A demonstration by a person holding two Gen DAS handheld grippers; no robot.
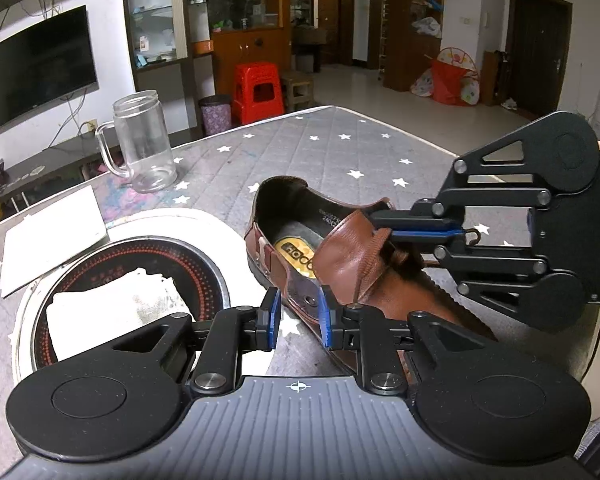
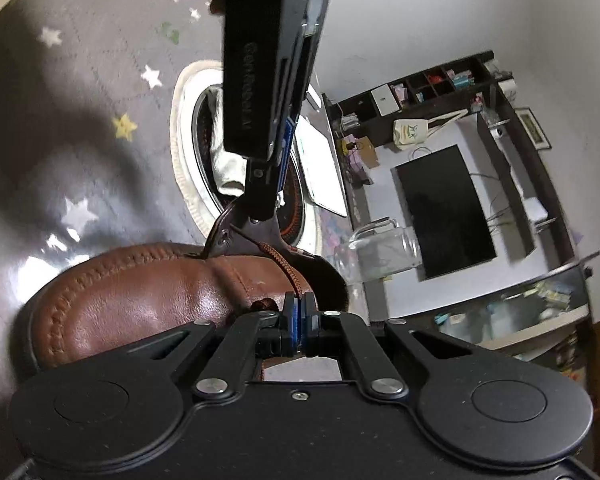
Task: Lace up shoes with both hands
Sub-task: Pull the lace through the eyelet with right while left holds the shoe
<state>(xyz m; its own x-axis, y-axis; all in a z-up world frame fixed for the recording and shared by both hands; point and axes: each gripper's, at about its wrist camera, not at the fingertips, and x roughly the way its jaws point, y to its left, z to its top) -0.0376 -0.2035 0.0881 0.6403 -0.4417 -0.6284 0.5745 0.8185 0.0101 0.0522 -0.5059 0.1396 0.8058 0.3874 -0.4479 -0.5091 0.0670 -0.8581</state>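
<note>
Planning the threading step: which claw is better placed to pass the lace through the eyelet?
Right. The right claw is shut on the brown lace just above the shoe, so it can steer the lace. The left claw appears to pinch the eyelet flap, holding it steady.

The table [image 1: 340,148] has a grey quilted cover with white stars. A brown shoe [image 1: 340,264] lies on it, its open end toward the far edge. Left of the shoe sits a round white cooker [image 1: 188,222] with a dark top, and a white cloth [image 1: 116,308] lies on that top. A flat white paper [image 1: 52,232] lies just left of the cooker. Behind them stands a clear glass jar [image 1: 144,144] with a handle, upright and apart from the shoe.
</note>
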